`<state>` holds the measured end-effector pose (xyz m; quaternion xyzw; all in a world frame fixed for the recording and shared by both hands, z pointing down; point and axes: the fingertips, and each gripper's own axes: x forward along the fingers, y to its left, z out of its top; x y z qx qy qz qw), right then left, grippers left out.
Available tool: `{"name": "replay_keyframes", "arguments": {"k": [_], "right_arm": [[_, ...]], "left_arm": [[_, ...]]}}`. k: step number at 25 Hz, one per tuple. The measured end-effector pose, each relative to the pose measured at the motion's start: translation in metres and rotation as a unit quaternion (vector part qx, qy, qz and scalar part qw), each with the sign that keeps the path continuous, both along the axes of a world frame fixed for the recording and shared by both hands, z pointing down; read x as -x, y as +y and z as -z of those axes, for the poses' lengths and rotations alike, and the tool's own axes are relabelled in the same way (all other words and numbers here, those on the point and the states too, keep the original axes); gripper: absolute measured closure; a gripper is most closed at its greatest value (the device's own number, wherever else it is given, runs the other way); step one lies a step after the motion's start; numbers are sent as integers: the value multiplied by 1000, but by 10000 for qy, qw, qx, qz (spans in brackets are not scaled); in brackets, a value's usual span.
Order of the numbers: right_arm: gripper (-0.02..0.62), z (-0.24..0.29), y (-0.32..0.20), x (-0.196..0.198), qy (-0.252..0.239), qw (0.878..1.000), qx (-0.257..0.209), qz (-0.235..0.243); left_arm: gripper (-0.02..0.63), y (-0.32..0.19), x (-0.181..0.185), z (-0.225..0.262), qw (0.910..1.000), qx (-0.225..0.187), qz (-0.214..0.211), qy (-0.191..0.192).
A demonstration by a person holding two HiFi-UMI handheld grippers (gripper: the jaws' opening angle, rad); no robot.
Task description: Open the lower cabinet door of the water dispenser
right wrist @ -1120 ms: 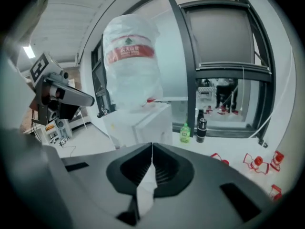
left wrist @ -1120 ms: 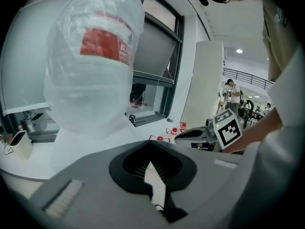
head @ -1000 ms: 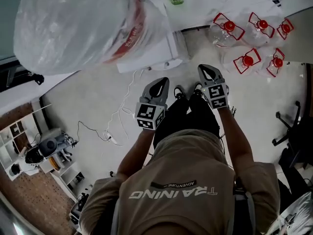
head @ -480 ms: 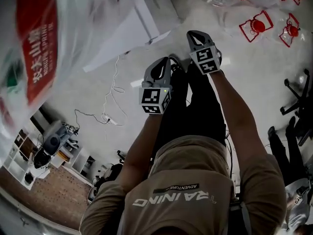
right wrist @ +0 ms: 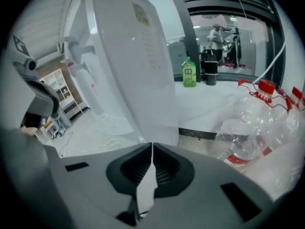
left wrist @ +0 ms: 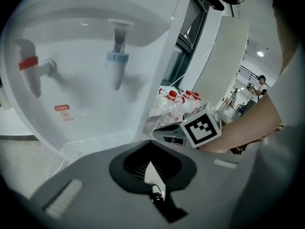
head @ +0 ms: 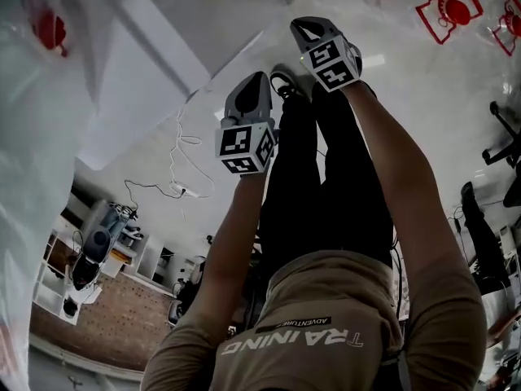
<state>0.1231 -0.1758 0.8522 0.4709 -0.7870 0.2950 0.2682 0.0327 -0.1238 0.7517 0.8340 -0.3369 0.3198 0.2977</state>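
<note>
The white water dispenser [head: 146,80] fills the upper left of the head view. The left gripper view faces its tap recess, with a red tap [left wrist: 29,66], a blue tap [left wrist: 116,58] and the drip grille [left wrist: 90,144] below them. The lower cabinet door is not clearly seen in any view. My left gripper [head: 257,80] is shut and empty, a short way in front of the dispenser [left wrist: 76,99]. My right gripper [head: 303,23] is also shut and empty, beside the dispenser's side panel [right wrist: 128,66]. Neither touches it.
A large wrapped water bottle [head: 32,153] looms at the left. Empty bottles with red caps [head: 446,8] lie on the floor at the right, also bottles [right wrist: 257,113]. A white cable [head: 175,169] trails on the floor. An office chair [head: 505,137] stands at the far right.
Both grippers have sunk and shifted up in the head view toward the dispenser's base. The head has dropped too, so the dispenser and wrapped bottle now fill the left.
</note>
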Motion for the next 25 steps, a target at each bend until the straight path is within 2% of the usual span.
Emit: {"name": "replay_keyframes", "arguments": {"k": [5,9,10,11,12,15,19,25], "right_arm": [[585,-39,-12,13,227,9980,162,574],[582,-61,-2,43,300,9891,343,1402],[555,-66,-1,47,374,9867,325,1547],[503,-70,-1,50,417,9852,310,1632],[491,-73,-3,53,428,9845,293,1677],[479,-76,-19,55,402,9841,173,1719],[426,-86,-30,49,403,9849,72,1683],[407,-84,-35,60,557,9750,-201,2140]], "left_arm": [[606,-1,8,-25,9999,74,-19,-86],[606,-2,16,-37,9999,146,-25,-70],[606,-2,16,-41,9999,151,-29,-54],[606,-2,16,-46,9999,163,-26,-42],[606,-2,15,-51,9998,188,-11,-33],[606,-6,9,-62,9995,314,47,-22],[606,-2,0,-72,9990,442,-29,-36],[606,-1,13,-79,9983,566,-96,-122]]}}
